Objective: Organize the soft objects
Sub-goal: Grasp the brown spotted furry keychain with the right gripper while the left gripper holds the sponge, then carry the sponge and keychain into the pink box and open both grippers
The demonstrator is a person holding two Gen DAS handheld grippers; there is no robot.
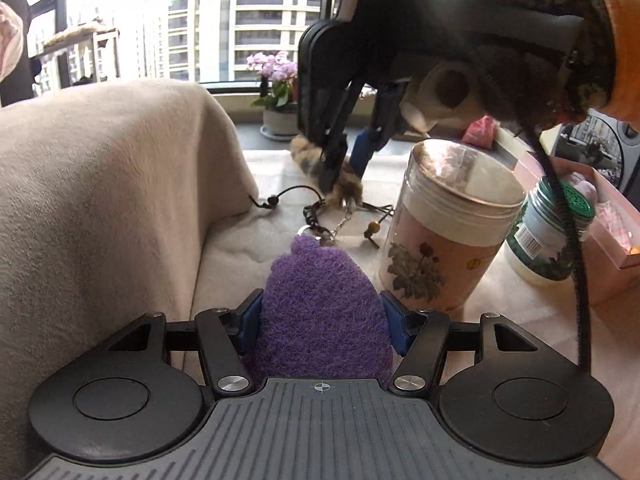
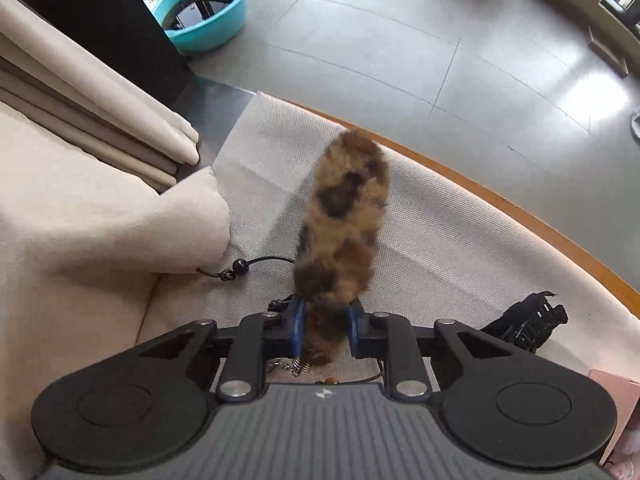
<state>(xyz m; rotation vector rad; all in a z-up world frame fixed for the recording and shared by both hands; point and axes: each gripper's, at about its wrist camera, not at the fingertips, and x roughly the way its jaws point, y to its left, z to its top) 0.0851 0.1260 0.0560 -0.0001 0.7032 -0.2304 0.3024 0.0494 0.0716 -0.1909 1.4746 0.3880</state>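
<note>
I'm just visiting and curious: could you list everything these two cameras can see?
purple felt pouch: one, purple, clamped in the left gripper
furry tail charm: one, brown and black, pinched by the right gripper
floral canister: one, clear and pink, on the table
green-lidded jar: one, beside the canister
pink box: one, far right
beige blanket: one, left
orchid: one, pink, windowsill
basin: one, teal, floor
gloved hand: one, holding the right gripper
</note>
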